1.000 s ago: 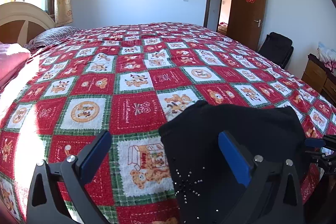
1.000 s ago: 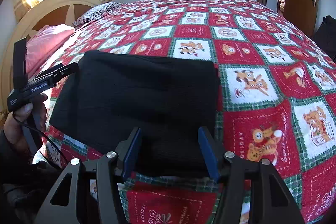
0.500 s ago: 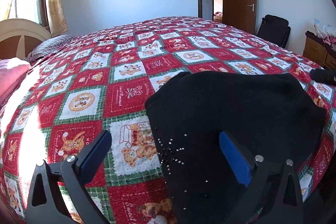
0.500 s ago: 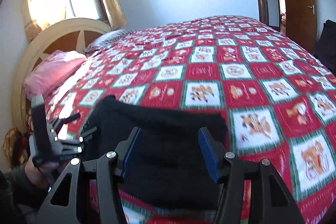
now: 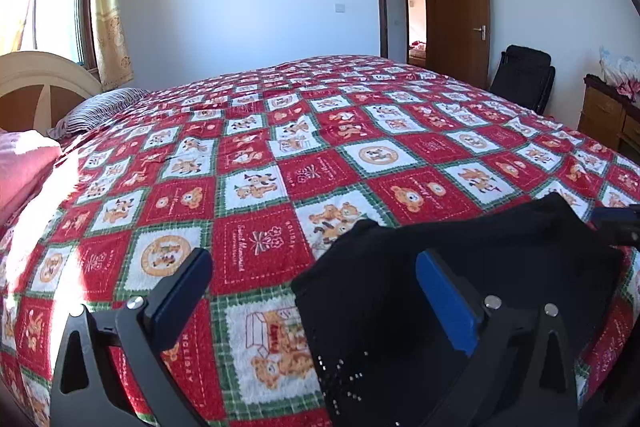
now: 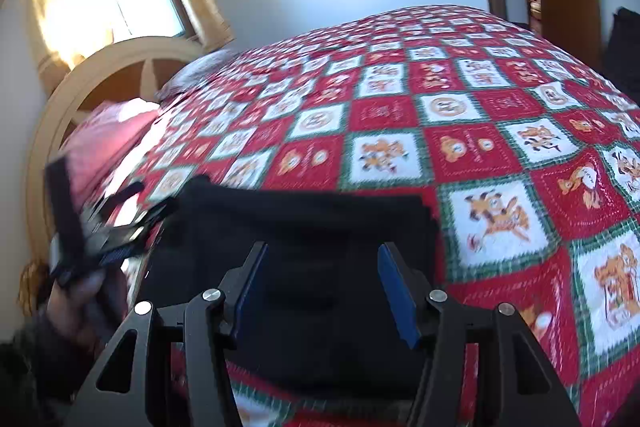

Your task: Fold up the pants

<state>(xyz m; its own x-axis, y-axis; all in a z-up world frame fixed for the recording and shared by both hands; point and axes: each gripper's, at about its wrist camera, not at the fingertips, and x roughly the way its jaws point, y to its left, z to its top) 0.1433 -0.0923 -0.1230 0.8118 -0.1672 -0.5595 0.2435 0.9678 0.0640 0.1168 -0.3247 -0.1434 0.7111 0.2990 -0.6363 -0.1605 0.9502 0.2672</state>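
Pants [image 5: 460, 287], black, lie as a compact folded stack near the front edge of the bed [image 5: 280, 155], on the red-and-white checked quilt. Fabric looks soft, thick and limp; likely light, likely to sag and spill open if lifted by one layer only. A scatter of small studs shows on the stack's near left part (possible snag point).

Left gripper [image 5: 316, 291] hovers over the stack's left edge, fingers wide apart, holding nothing. Right gripper [image 6: 320, 287] hovers above the stack's near edge, fingers apart, also empty; the view is blurred.

Best hold, by judgement: pinch through all layers at a folded edge or a corner of the stack, one gripper on each side.

Beyond the stack the quilt runs flat and bare toward the pillows [image 5: 96, 109], so there is ample room to slide or turn it. Toward the person the bed edge is close.
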